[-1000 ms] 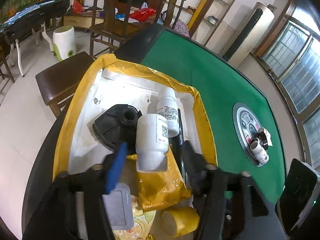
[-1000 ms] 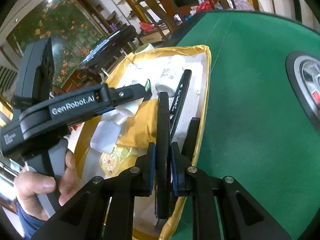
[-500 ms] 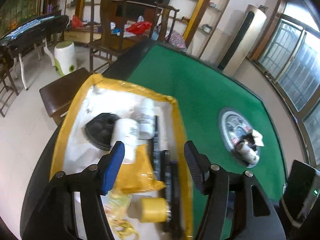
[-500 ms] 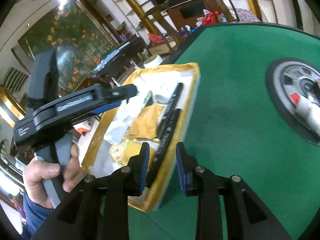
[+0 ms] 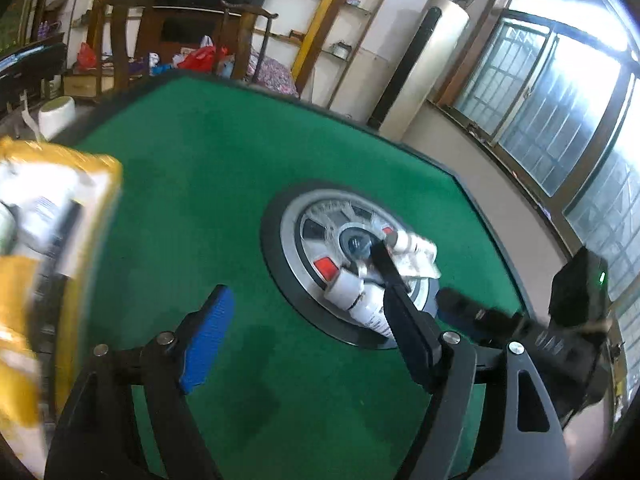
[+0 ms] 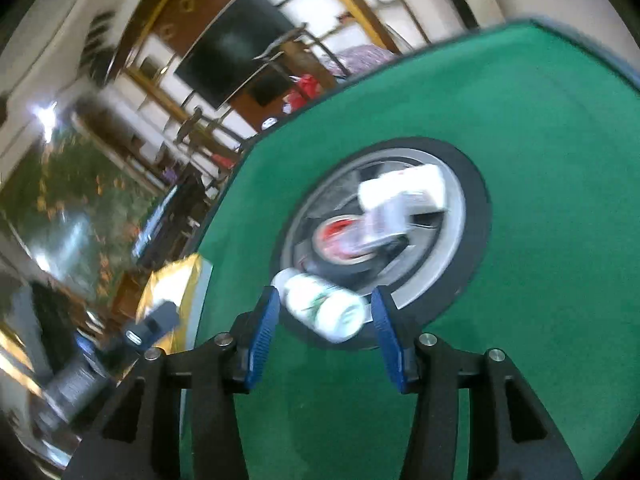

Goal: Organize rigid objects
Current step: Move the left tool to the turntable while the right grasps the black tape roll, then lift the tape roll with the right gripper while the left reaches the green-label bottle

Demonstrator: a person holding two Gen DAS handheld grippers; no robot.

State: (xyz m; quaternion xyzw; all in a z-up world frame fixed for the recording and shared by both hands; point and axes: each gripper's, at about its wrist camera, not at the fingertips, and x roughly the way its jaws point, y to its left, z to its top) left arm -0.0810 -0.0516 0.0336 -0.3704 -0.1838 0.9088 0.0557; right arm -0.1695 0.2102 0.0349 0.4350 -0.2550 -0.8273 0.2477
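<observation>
Both grippers are empty and aimed at the round silver panel (image 5: 308, 236) set in the middle of the green felt table (image 5: 192, 184), where the objects not yet sorted lie. The left gripper (image 5: 296, 312) has its jaws spread wide over bare felt, and they have just been opening; nothing sits between them. That wide stance suits a reach for one of the bottles, which are thicker than a pen.

The right gripper (image 6: 322, 334) is partly spread, its jaws also just opening, and a white bottle with a green label (image 6: 320, 306) appears between its blue pads (image 6: 262, 334). The bottle lies on its side at the near rim of the panel, and the pads do not press on it, so it is framed rather than held. Farther in on the panel lie a roll of black tape (image 6: 340, 258), another white bottle (image 5: 396, 242) and a pale packet (image 6: 404, 194); motion blur hides their detail.

The yellow-rimmed tray (image 5: 96, 200), already holding bottles and pens, stands at the left edge of the table, well apart from the panel. It is presumably where these remaining objects belong.
</observation>
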